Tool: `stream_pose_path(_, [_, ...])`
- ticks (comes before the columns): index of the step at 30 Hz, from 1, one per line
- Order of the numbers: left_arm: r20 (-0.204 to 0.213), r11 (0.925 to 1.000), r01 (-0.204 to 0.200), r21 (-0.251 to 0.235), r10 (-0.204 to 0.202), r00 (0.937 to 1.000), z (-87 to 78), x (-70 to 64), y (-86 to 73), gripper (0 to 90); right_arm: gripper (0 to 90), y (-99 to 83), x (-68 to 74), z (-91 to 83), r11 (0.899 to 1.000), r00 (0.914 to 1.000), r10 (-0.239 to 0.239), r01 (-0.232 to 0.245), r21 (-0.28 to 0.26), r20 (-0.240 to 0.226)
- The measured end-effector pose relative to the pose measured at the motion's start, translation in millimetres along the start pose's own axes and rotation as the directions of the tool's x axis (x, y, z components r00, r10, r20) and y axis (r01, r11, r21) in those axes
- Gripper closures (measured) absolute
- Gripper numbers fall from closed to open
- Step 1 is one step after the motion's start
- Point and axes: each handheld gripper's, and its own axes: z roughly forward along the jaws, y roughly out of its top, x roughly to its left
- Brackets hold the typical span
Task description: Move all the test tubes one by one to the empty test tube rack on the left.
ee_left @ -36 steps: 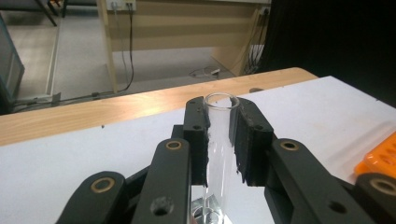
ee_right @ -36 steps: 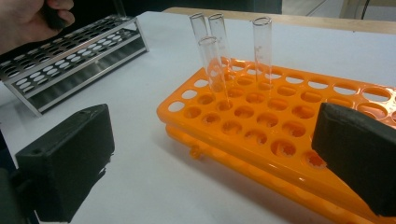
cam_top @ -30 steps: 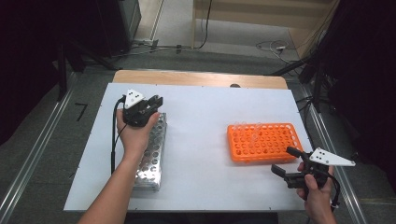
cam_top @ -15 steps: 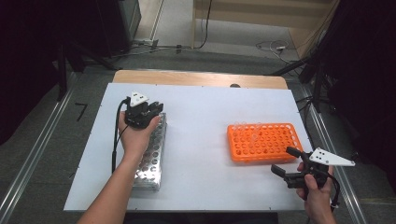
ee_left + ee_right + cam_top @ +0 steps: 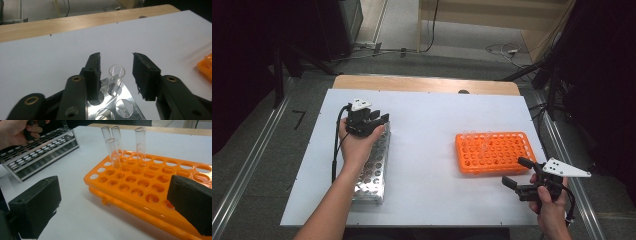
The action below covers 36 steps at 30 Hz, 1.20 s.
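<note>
My left gripper [image 5: 379,121] is over the far end of a silver metal tube rack [image 5: 373,172]. In the left gripper view it [image 5: 116,71] is open, its jaws on either side of a clear glass tube [image 5: 115,76] that stands upright in a far hole of the rack [image 5: 120,108] without touching them. An orange tube rack [image 5: 494,152] lies at the right, with several clear tubes [image 5: 140,142] upright in its far rows. My right gripper [image 5: 515,172] stands open just in front of the orange rack [image 5: 150,187] and holds nothing.
The white table [image 5: 427,125] has a wooden strip [image 5: 427,84] along its far edge. The metal rack [image 5: 37,152] and the hand on the left gripper [image 5: 15,131] appear far off in the right gripper view. Dark equipment and cables lie on the floor beyond.
The left gripper has shifted slightly over the metal rack's far end. The right gripper and orange rack have not moved.
</note>
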Motion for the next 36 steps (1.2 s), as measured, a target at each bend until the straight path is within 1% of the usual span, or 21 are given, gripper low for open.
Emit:
stream_pose_path(4, [0.047,0.9988,0.02,-0.044,-0.018,0.9988,-11.0,-0.2,2.7,40.6,0.0,0.0,0.1,0.3,1.0,1.0,0.003,-0.003,0.002,-0.002])
stream_pose_path(8, [0.088,0.996,0.031,-0.084,-0.023,0.9958,-24.9,-2.3,3.1,28.8,0.0,0.1,0.2,1.3,1.0,1.0,0.004,-0.004,0.004,-0.005])
stream_pose_path(14, [0.137,0.9929,0.013,-0.119,0.004,0.9905,-46.2,-10.7,0.0,15.3,0.0,0.3,1.1,3.3,1.0,0.9999,0.007,-0.007,0.01,-0.01])
stream_pose_path(18, [0.167,0.9911,-0.015,-0.133,0.037,0.9853,-61.4,-19.2,-4.1,5.1,0.0,0.3,2.1,5.8,1.0,0.9999,0.009,-0.008,0.021,-0.008])
stream_pose_path(20, [0.181,0.9882,-0.027,-0.151,0.055,0.982,-69.2,-23.0,-7.0,1.0,0.0,0.8,2.5,7.8,1.0,1.0,0.002,-0.002,0.028,0.0])
stream_pose_path(21, [0.176,0.9873,-0.038,-0.154,0.065,0.9823,-73.0,-24.7,-9.1,0.9,0.0,1.0,2.3,8.5,0.999,1.0,-0.004,0.004,0.032,-0.003])
stream_pose_path(22, [0.18,0.9867,-0.03,-0.16,0.059,0.982,-76.6,-26.4,-11.5,0.3,0.0,1.4,1.4,9.6,0.999,1.0,-0.006,0.006,0.035,-0.003])
stream_pose_path(23, [0.192,0.9855,-0.03,-0.167,0.062,0.9795,-80.2,-28.2,-14.1,0.0,0.0,2.0,0.9,10.4,0.999,1.0,0.005,-0.005,0.038,0.001])
stream_pose_path(24, [0.185,0.9855,-0.046,-0.163,0.076,0.9798,-83.4,-31.6,-18.4,0.0,0.0,3.2,0.5,11.6,0.999,1.0,0.002,-0.002,0.04,-0.002])
stream_pose_path(25, [0.173,0.9858,-0.06,-0.157,0.087,0.9811,-86.2,-35.0,-23.8,0.0,0.0,4.8,0.5,12.6,0.999,0.9998,-0.02,0.019,0.048,0.009])
stream_pose_path(26, [0.205,0.9874,-0.029,-0.156,0.061,0.9769,-89.3,-37.1,-30.1,0.0,0.0,6.0,0.5,12.7,0.998,0.9991,-0.028,0.026,0.056,0.031])
stream_pose_path(27, [0.23,0.9882,-0.002,-0.153,0.038,0.9724,-94.0,-39.1,-37.9,0.0,0.0,5.7,-1.0,12.2,0.999,0.9999,0.008,-0.008,0.052,0.011])
stream_pose_path(28, [0.233,0.9848,0.038,-0.169,0.003,0.9725,-99.4,-41.5,-44.3,0.0,0.0,7.1,-1.9,11.6,0.996,0.998,0.063,-0.063,0.056,0.004])
stream_pose_path(29, [0.26,0.9795,0.093,-0.179,-0.044,0.9647,-102.2,-42.9,-48.2,0.0,0.0,11.3,-1.4,11.6,0.993,0.994,0.108,-0.109,0.039,0.02])
stream_pose_path(30, [0.251,0.9812,0.075,-0.178,-0.028,0.9675,-104.5,-46.9,-50.7,0.0,0.0,16.7,-0.9,12.9,0.992,0.9918,0.127,-0.127,0.023,0.007])
stream_pose_path(31, [0.197,0.9846,0.004,-0.175,0.031,0.98,-107.9,-52.2,-53.5,0.0,0.0,21.5,0.6,14.7,0.995,0.9944,0.096,-0.097,0.024,0.044])
stream_pose_path(32, [0.185,0.9858,-0.015,-0.167,0.046,0.9817,-111.5,-53.9,-55.9,0.0,0.0,24.7,0.9,16.4,0.997,0.9928,0.078,-0.08,0.023,0.091])
stream_pose_path(33, [0.207,0.985,0.005,-0.173,0.031,0.9779,-115.4,-52.2,-58.0,0.0,0.0,26.8,-1.8,16.7,0.996,0.9928,0.087,-0.088,0.012,0.083])
stream_pose_path(34, [0.202,0.9823,0.014,-0.187,0.024,0.9792,-119.3,-50.5,-60.2,0.0,0.0,28.4,-4.6,16.1,0.996,0.9927,0.093,-0.094,0.001,0.077])
stream_pose_path(35, [0.194,0.9804,0.013,-0.196,0.026,0.9806,-122.1,-48.6,-61.9,0.0,0.0,29.1,-6.3,15.3,0.996,0.9926,0.086,-0.087,-0.001,0.086])
stream_pose_path(36, [0.187,0.9796,0.004,-0.201,0.034,0.9818,-123.5,-46.9,-63.2,0.0,0.0,29.0,-8.2,15.0,0.997,0.9933,0.081,-0.082,0.003,0.082])
